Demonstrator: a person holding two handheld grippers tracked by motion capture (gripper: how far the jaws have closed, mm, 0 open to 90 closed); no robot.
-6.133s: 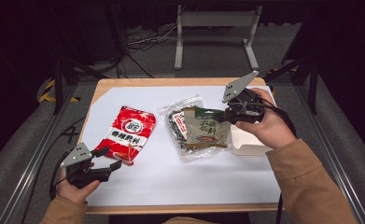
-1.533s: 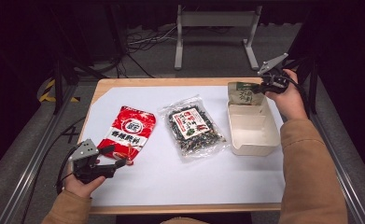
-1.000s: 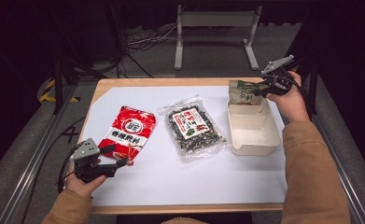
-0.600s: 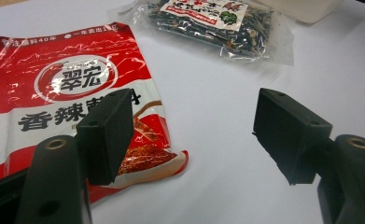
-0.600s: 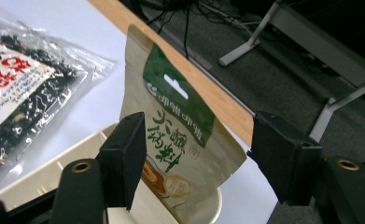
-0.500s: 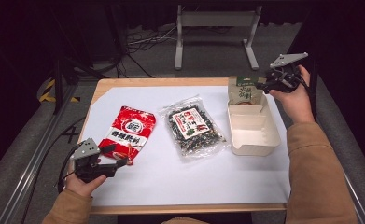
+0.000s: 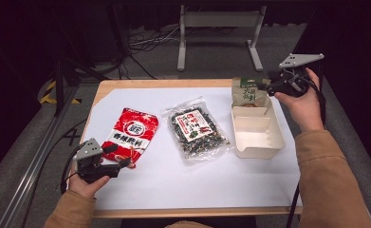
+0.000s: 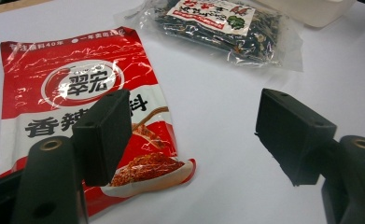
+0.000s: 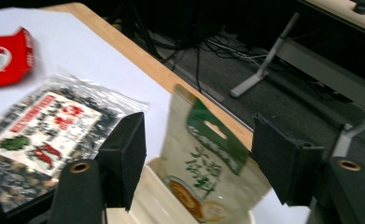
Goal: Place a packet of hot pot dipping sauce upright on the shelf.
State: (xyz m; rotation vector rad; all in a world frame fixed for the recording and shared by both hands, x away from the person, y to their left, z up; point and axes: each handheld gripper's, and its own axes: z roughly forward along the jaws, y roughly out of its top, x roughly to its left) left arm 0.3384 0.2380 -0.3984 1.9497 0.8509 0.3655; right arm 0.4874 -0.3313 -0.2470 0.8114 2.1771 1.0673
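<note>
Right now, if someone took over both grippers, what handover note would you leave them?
Right gripper: jaws have just been opening, now open and apart from the green-and-cream pouch, lifted off beside it.
Left gripper: open, holding nothing, at the lower corner of the red packet.
Done: the pouch stands upright at the far end of the white box.
Left: the red packet and the clear seaweed bag lie flat on the white sheet, outside the box; they probably go in next.
</note>
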